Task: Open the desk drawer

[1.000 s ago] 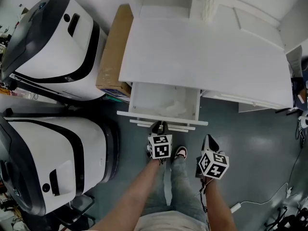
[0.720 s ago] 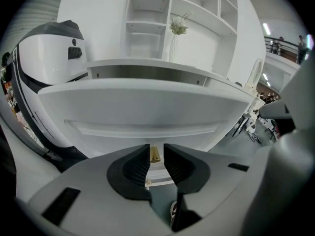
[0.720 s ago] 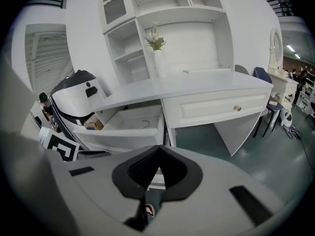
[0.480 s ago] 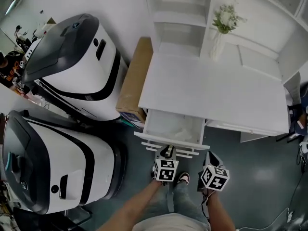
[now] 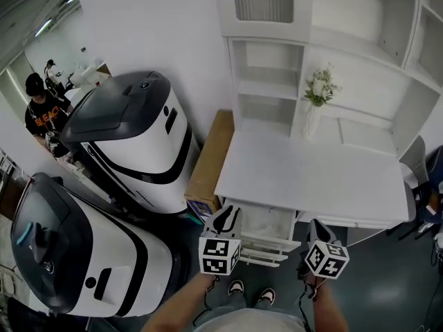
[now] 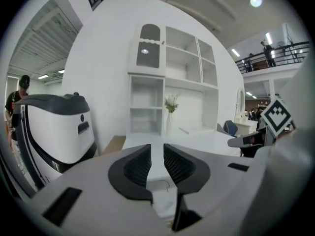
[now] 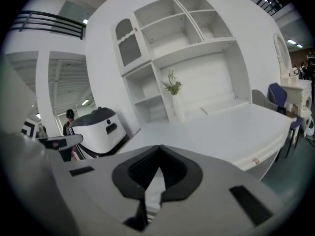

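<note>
Down at the bottom edge of the head view the person's forearms and legs are cut off. Two shoes show on the floor, partly covered by the arms.

The left gripper has its jaws apart by a narrow gap. Nothing is between them, and its own view shows only tabletop through the gap. The right gripper has its jaws together at the tips, empty and held in the air. There is one marker cube per gripper, two in all.

Between the two grippers is the drawer, one only. It is pulled out from under the tabletop's front edge, near the left front corner, and neither gripper touches it. Its inside is mostly hidden under the tabletop overhang, so the contents are hard to make out.

The desk carries one vase with flowers at the tabletop's back edge, left of middle. The shelf unit behind it is cut off at the frame top.

One cardboard box stands against the desk's left side, its lower end hidden. There are two white-and-black machines. The near machine is cut off at the bottom left, and the far machine is beside the box.

One person is far left, partly hidden behind the far machine. One chair is cut off at the right edge.
</note>
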`<state>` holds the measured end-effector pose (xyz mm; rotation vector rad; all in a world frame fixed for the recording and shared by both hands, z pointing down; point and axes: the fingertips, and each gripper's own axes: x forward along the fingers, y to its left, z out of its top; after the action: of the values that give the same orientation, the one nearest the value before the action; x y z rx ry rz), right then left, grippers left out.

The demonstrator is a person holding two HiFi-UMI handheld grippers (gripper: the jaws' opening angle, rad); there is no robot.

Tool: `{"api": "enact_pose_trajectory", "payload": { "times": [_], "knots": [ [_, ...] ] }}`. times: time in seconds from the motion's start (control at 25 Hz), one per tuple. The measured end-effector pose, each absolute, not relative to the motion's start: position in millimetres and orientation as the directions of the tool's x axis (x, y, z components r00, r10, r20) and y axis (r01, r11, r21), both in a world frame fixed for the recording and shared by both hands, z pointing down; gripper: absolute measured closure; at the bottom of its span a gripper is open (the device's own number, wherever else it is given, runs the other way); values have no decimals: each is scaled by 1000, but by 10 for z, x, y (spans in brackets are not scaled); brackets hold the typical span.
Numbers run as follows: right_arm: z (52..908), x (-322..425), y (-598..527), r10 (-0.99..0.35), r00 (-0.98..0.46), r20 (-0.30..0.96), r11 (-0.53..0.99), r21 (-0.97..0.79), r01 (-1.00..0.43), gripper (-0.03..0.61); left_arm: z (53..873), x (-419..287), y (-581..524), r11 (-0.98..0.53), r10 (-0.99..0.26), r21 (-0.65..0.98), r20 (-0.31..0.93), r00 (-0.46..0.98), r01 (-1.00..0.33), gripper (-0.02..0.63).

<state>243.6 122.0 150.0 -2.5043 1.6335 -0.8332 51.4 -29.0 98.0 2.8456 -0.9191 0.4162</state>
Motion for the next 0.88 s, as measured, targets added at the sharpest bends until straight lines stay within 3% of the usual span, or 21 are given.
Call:
{"api": "enact_pose_trajectory", "payload": {
  "times": [0.4,0.64,0.88],
  "knots": [
    [-467,2740,1058,-938,339,71,-345,-96,-934,572,-768,299,-880,-738,-673,49,14,739,-673,580],
    [-900,2802,1353,-904,426,-39,-424,-49,-904,571,-1023,262,-812,-737,-675,4,-9,737,-675,595],
    [-781,2858,1505,-873,487,-35,-484,-72,-872,572,-999,323,-789,-732,-681,-29,5,732,-681,595]
  ]
}}
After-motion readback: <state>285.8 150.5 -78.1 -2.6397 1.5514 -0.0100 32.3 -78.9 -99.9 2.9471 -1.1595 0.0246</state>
